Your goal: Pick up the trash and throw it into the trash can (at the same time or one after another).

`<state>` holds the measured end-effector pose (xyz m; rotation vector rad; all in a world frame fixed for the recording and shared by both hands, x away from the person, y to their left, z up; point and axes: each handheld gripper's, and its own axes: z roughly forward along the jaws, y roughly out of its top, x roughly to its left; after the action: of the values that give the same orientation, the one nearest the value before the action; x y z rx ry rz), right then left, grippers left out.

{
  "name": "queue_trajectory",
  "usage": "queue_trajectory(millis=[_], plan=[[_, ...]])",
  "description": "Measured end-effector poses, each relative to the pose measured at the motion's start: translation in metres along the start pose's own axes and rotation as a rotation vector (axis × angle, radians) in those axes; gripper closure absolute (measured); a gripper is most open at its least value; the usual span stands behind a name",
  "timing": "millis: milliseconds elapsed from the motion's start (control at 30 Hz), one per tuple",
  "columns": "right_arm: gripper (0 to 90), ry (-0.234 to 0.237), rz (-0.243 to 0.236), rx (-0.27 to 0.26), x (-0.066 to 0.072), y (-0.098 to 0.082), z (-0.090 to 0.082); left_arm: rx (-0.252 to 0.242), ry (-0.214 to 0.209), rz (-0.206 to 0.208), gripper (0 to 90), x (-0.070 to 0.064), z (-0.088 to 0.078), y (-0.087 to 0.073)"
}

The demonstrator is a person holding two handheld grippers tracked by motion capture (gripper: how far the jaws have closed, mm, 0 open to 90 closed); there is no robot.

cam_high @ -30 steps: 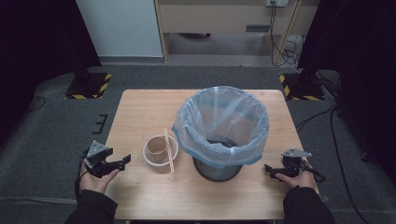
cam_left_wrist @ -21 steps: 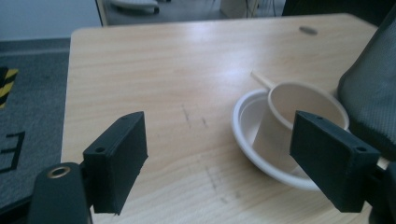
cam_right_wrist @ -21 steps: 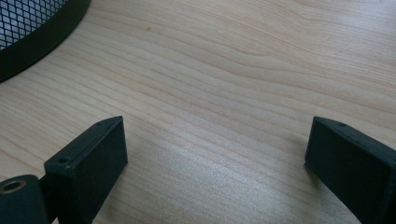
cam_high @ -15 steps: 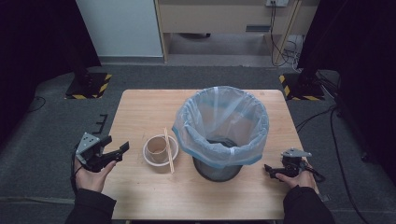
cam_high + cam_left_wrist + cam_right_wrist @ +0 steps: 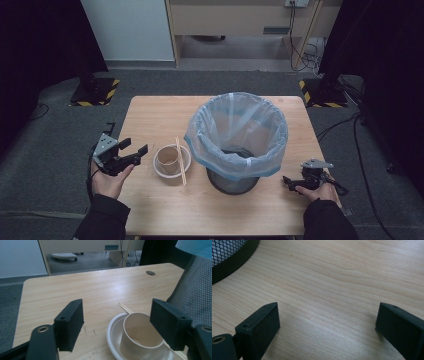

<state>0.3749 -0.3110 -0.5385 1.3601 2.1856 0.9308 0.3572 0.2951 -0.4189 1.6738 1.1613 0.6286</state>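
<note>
The left gripper (image 5: pixel 134 152) has its jaws spread beside the cup (image 5: pixel 169 160), which stands in a bowl (image 5: pixel 159 172) with chopsticks (image 5: pixel 180 161) across it, so a careless grab could tip the light cup; the right gripper (image 5: pixel 290 183), also spread, rests near the bin (image 5: pixel 236 135).

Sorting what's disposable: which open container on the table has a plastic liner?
The mesh bin, with a blue bag over its rim; the paper cup and bowl are unlined.

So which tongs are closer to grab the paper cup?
Probably the left tongs: open and right beside the paper cup, facing it. The right tongs sit beyond the trash bin.
</note>
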Motion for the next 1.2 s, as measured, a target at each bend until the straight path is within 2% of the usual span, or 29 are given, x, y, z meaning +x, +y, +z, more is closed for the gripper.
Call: queue_trajectory(millis=[133,267,333,433,533,633,833,1200], plan=[[5.5,-0.002,0.001,0.0,0.0,0.0,0.0,0.033,-0.001,-0.012,31.3,0.001,0.016,-0.005],[5.5,-0.002,0.001,0.0,0.0,0.0,0.0,0.06,-0.001,-0.017,34.3,0.002,0.024,-0.009],[5.5,-0.003,0.0,0.0,0.0,0.0,0.0,0.096,0.013,-0.005,36.3,0.003,0.032,-0.011],[5.5,-0.004,-0.002,0.0,0.0,0.0,0.0,0.103,0.009,-0.009,39.8,0.002,0.037,-0.013],[5.5,-0.004,-0.002,0.0,0.0,0.0,0.0,0.121,0.001,0.008,42.7,-0.001,0.046,-0.018],[5.5,-0.004,-0.001,0.001,0.0,0.0,0.0,0.132,-0.002,0.011,44.2,-0.001,0.05,-0.02],[5.5,-0.004,-0.001,0.001,0.001,0.001,0.001,0.152,-0.023,-0.011,50.8,-0.003,0.056,-0.024],[5.5,-0.003,-0.002,0.0,0.001,0.001,0.001,0.218,-0.042,-0.016,61.9,-0.011,0.067,-0.028]])
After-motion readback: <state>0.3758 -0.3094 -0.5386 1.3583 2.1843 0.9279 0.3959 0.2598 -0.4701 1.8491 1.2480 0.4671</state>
